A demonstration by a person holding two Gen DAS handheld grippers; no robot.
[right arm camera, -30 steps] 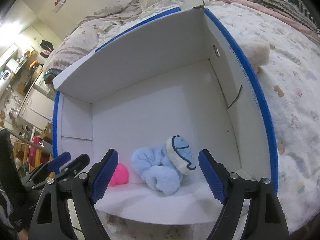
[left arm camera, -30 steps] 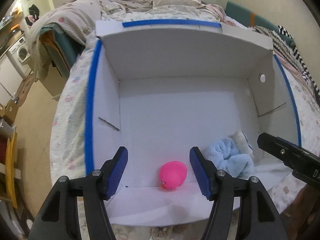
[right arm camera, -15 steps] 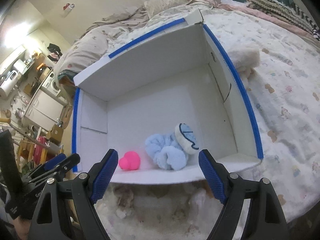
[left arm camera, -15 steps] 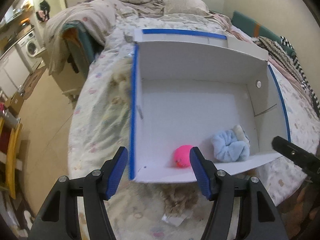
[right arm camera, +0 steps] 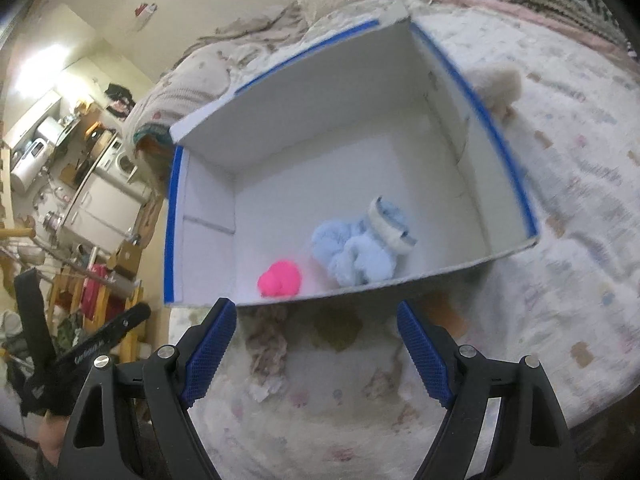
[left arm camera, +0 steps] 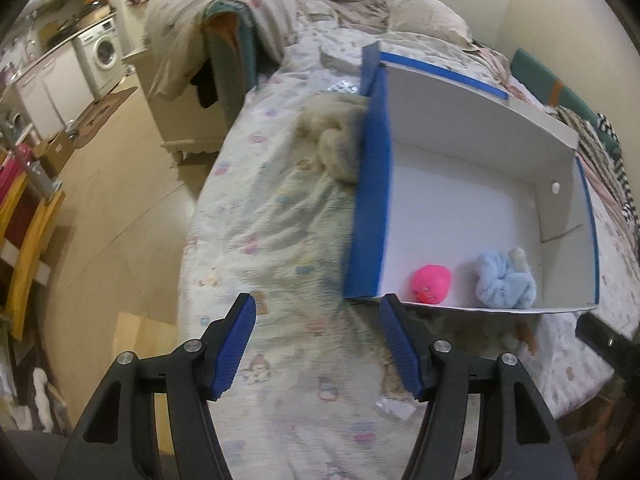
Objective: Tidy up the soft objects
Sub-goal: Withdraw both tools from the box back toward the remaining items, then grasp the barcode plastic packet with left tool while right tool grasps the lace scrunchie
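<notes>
A bed [left arm camera: 280,216] with patterned sheet carries a blue-edged white box [right arm camera: 400,92] and beige plush [left arm camera: 340,140] beside it.

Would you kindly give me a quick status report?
Left gripper and right gripper open, empty. Pink toy and blue plush inside white box. Beige plush outside, on bed.

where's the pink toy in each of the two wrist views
Left wrist view: the pink toy lies lower right of centre, on the floor of the white box, near its front wall.
Right wrist view: the pink toy lies just left of centre, low in the box.
Shared landmark: the light blue plush lies just right of it in both.
</notes>
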